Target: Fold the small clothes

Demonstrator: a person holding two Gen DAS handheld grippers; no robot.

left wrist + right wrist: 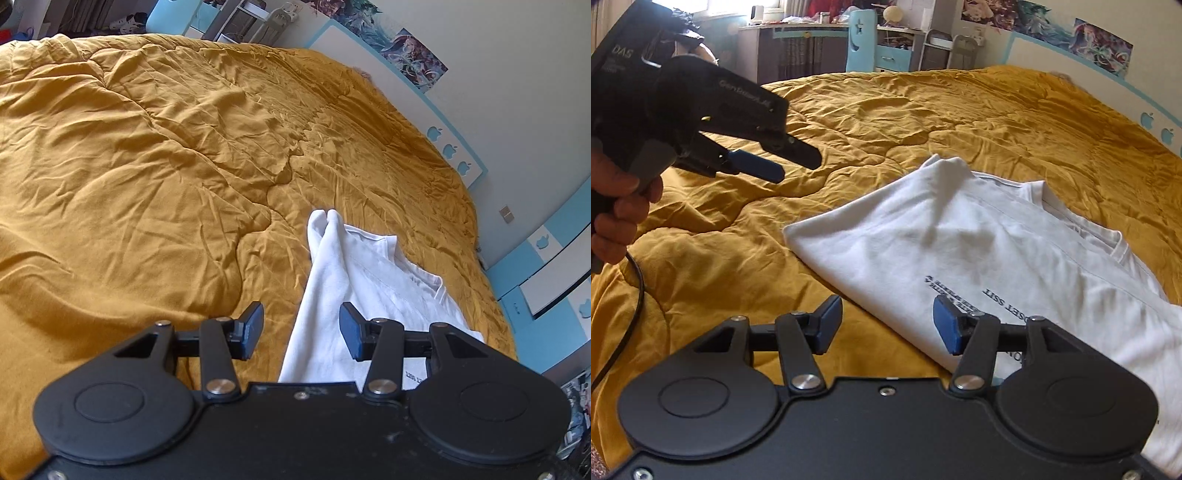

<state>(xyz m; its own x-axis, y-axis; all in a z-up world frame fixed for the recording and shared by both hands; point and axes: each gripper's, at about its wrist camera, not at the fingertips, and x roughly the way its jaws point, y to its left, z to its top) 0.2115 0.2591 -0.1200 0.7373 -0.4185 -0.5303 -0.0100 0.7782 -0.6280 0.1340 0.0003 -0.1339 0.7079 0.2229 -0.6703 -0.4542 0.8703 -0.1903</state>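
A white t-shirt with dark printed text lies partly folded on the mustard quilt, its left side folded over and its collar at the right. It also shows in the left wrist view. My right gripper is open and empty, hovering over the shirt's near folded edge. My left gripper is open and empty, held above the shirt's left edge. It appears in the right wrist view raised at the upper left, apart from the shirt.
The quilt covers the whole bed and is wrinkled. A white and blue headboard and wall run along the right. A blue chair, a desk and shelves stand beyond the far bed edge.
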